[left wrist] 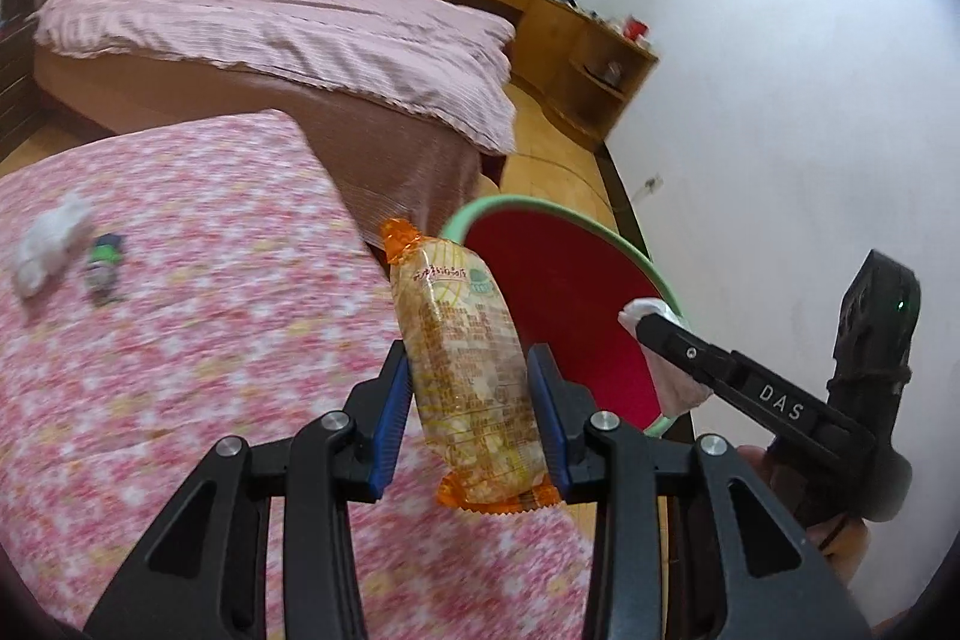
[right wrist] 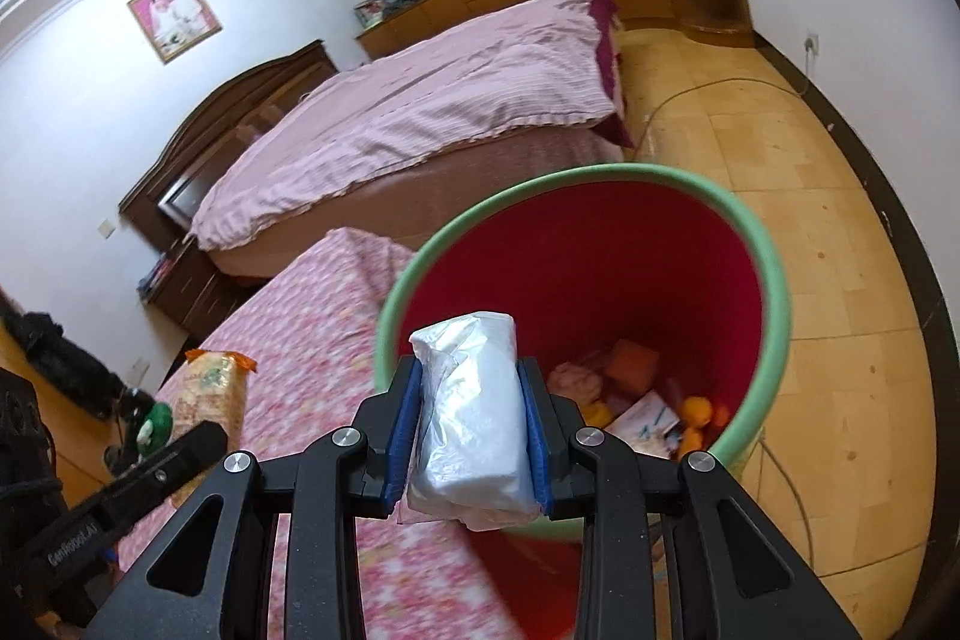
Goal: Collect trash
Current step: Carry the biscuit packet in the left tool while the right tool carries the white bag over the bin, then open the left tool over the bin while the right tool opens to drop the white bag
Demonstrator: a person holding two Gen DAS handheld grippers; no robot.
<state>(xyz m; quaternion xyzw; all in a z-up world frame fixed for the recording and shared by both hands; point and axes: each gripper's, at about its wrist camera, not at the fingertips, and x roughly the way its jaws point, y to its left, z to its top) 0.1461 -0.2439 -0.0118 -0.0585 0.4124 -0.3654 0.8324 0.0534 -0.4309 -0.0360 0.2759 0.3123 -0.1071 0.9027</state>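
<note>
Right wrist view: my right gripper (right wrist: pixel 471 436) pinches white packet (right wrist: pixel 471 424) over bin (right wrist: pixel 774 280), trash already inside. Left gripper (left wrist: pixel 471 400) pinches snack wrapper (left wrist: pixel 465 364) near table's bin-side edge; tissue wad (left wrist: pixel 51 250), small wrapper (left wrist: pixel 105 268) left on table (left wrist: pixel 210 310).

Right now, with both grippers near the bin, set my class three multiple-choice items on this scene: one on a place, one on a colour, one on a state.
1. Where does the tissue lie?
A. on the floral cloth
B. in the bin
C. on the floor

2. What colour is the bin's inside?
A. blue
B. red
C. white

3. What does the left gripper hold?
A. nothing
B. a tissue
C. a snack packet

Answers:
1. A: it rests on the floral cloth, beside a small green wrapper.
2. B: the wall under the green rim is red.
3. C: both pads press the snack packet; the right gripper clamps a white packet.
</note>
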